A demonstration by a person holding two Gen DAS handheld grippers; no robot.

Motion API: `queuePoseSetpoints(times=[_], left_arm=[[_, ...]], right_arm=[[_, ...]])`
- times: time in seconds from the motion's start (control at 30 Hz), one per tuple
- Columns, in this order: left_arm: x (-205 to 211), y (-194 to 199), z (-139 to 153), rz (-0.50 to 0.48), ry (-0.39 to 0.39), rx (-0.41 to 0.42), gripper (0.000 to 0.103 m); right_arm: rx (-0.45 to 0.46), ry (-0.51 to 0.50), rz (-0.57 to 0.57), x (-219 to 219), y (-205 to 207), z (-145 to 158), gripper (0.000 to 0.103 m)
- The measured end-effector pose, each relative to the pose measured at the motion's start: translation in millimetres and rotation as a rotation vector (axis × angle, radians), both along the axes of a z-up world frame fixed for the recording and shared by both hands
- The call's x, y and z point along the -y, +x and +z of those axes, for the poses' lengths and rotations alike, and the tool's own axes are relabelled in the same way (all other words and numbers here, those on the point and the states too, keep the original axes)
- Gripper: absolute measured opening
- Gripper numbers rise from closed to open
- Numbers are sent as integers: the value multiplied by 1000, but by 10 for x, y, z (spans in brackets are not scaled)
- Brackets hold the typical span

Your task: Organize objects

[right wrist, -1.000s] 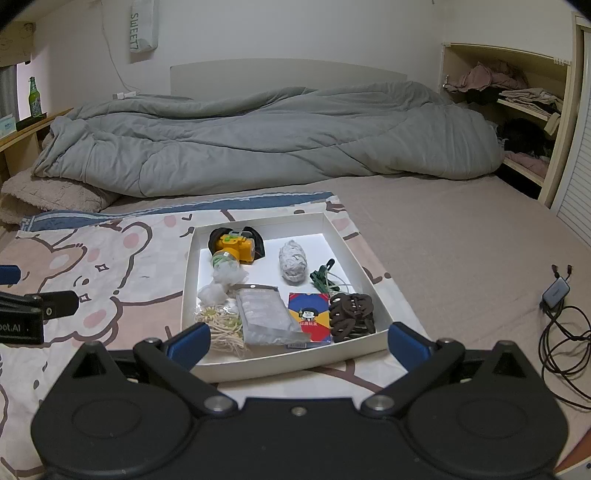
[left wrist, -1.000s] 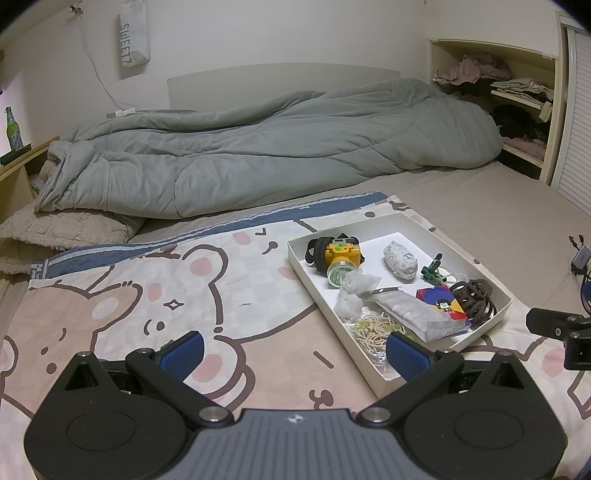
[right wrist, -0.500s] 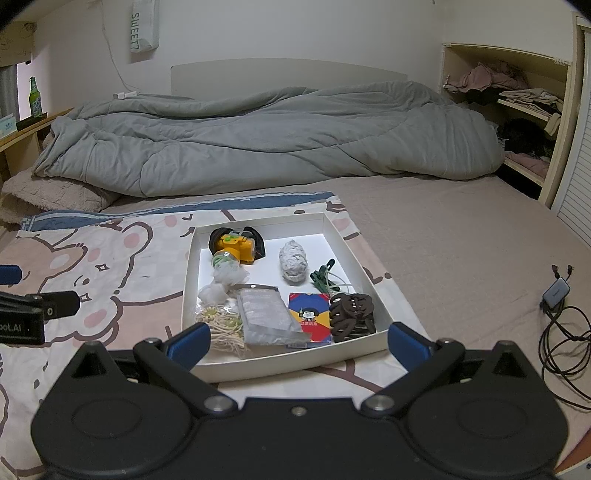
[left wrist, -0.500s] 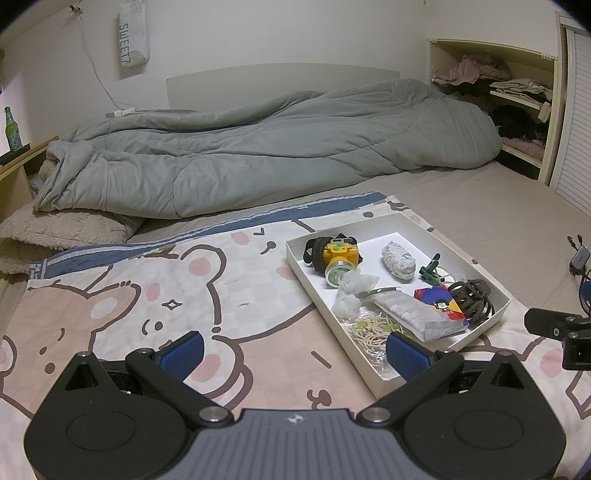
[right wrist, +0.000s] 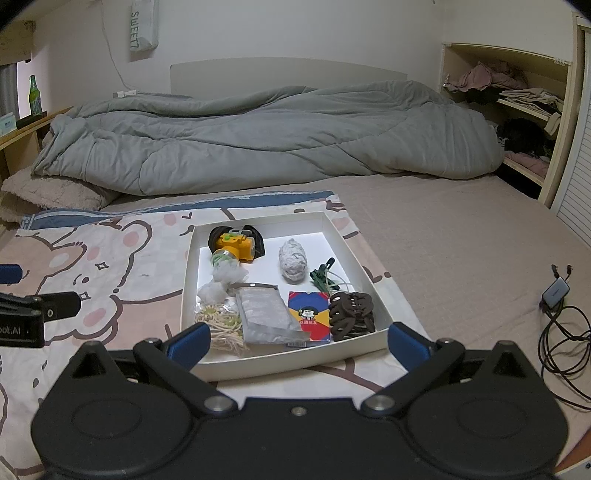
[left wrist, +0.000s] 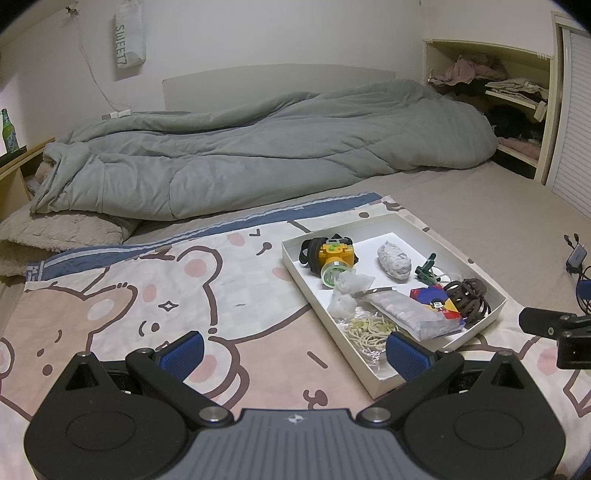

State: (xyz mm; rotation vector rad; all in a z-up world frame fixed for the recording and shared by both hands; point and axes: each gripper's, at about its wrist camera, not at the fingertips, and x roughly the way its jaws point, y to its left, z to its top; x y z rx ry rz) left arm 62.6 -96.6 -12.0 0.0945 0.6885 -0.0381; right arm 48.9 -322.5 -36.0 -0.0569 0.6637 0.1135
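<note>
While both pairs of blue-padded tongs, left (left wrist: 293, 352) and right (right wrist: 298, 341), hang spread wide and empty, the shallow white cardboard tray (right wrist: 364, 275) of oddments lies on the bear-print blanket (right wrist: 122, 266) straight ahead of the right pair, nearer it.

A white pouch (right wrist: 143, 25) hanging on the wall at about eleven o'clock reads "SWEET7", the letters running down its length. At nine o'clock in the right wrist view, the left gripper (right wrist: 22, 317) bears a partly cut-off mark ending in "oot.AI".
</note>
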Motion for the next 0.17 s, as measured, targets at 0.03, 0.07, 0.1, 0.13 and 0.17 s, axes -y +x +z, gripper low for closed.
queuePoseSetpoints(times=[0.03,0.07,0.1,0.13,0.17], left_arm=[[-21,-6,-1,0,-1,1,103],[-25,-6,-2,0,-3,1,103],[-26,-3,-4,0,-5,1,103],[-33,0,-5,0,-6,0,103],[-32,3,-6,2,-5,-2,103]], right_arm=[[0,1,0,-3,4,2,103],[0,0,0,-5,5,3,103],[0,0,-1,-5,5,3,103],[-1,0,-1,-5,4,3,103],[-1,0,-1,-1,7,-1,103]])
